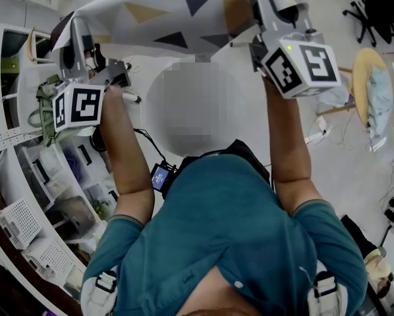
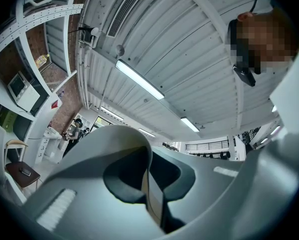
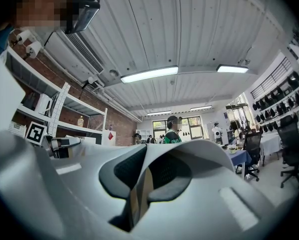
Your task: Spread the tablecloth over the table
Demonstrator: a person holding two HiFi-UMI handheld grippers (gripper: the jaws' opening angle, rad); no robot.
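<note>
Teal shirt (image 1: 217, 242) filled the foreground, arms (image 1: 128, 170) raised beyond it. Left gripper (image 1: 77, 35) and right gripper (image 1: 271, 2) each pinched a tablecloth (image 1: 164, 12) edge, jaws closed. Cloth stretched between them, beyond the shirt.

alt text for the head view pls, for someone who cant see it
Seen from above, a person in a teal shirt holds a white tablecloth with coloured triangles stretched between the left gripper and the right gripper, each shut on one end. White shelving stands at the left.
</note>
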